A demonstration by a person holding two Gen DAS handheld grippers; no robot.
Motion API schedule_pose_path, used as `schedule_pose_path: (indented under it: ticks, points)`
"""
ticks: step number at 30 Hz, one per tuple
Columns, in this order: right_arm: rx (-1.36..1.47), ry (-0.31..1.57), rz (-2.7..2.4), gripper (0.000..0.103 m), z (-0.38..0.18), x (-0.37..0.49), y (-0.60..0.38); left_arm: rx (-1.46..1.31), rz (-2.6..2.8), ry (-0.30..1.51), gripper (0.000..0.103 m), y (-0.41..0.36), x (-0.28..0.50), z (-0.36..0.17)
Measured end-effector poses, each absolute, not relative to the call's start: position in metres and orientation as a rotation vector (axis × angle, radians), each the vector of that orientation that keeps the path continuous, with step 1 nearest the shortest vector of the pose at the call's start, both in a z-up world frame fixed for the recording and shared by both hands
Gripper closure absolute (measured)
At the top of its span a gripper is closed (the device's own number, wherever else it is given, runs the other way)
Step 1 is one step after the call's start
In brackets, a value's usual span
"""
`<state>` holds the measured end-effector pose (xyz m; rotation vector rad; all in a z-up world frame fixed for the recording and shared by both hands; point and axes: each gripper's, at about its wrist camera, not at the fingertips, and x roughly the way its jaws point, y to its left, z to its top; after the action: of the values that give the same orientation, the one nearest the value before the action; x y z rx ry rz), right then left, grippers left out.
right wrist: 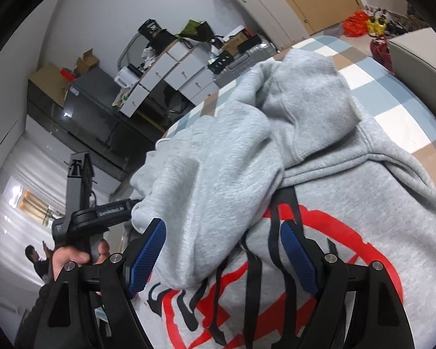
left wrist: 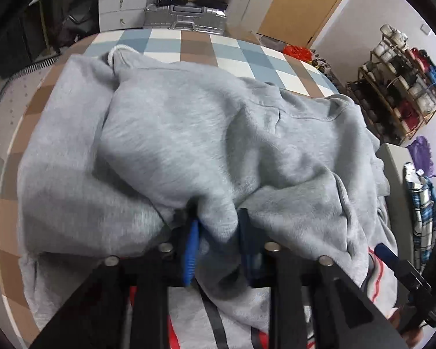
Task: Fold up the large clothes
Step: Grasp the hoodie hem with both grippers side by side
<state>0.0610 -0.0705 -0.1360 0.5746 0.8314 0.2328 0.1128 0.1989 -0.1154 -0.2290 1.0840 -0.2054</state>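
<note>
Jaws: left gripper (left wrist: 218,232) pinches grey hoodie (left wrist: 189,133) fold; right gripper (right wrist: 222,257) gapes, red print visible only there.

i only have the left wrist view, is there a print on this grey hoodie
Observer: Yes, the right wrist view shows a red and black graphic on the grey hoodie.
Operator: is the right hand-held gripper holding anything
Observer: No, the right hand-held gripper is open, a fold of the hoodie lying between its blue pads.
Operator: what holds my gripper
Observer: A hand grips the left hand-held gripper's handle.
</note>
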Motion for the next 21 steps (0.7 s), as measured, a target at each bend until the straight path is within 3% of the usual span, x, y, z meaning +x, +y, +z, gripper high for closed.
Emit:
schedule_pose_path:
  ticks: [5, 10, 12, 14, 18, 21]
  points:
    - [0.612, 0.861, 0.248, 0.024, -0.145, 0.073, -0.061, -0.282, -0.227, 1.057, 0.093, 0.229, 0.094, -0.113]
    - [0.653, 0.900, 0.200, 0.052, -0.156, 0.096, -0.054, -0.302, -0.232, 1.038, 0.095, 0.240, 0.085, -0.118]
    - [0.626, 0.921, 0.152, 0.081, -0.161, 0.103, -0.050, -0.352, -0.234, 1.038, 0.095, 0.247, 0.079, -0.119]
    - [0.606, 0.931, 0.128, 0.089, -0.164, 0.107, -0.049, -0.366, -0.236, 1.036, 0.095, 0.248, 0.080, -0.121]
    - [0.588, 0.876, 0.092, 0.097, -0.149, 0.098, -0.059, -0.356, -0.218, 1.034, 0.096, 0.247, 0.080, -0.111]
    - [0.532, 0.828, 0.045, 0.097, -0.127, 0.083, -0.068, -0.291, -0.191, 1.037, 0.096, 0.235, 0.072, -0.109]
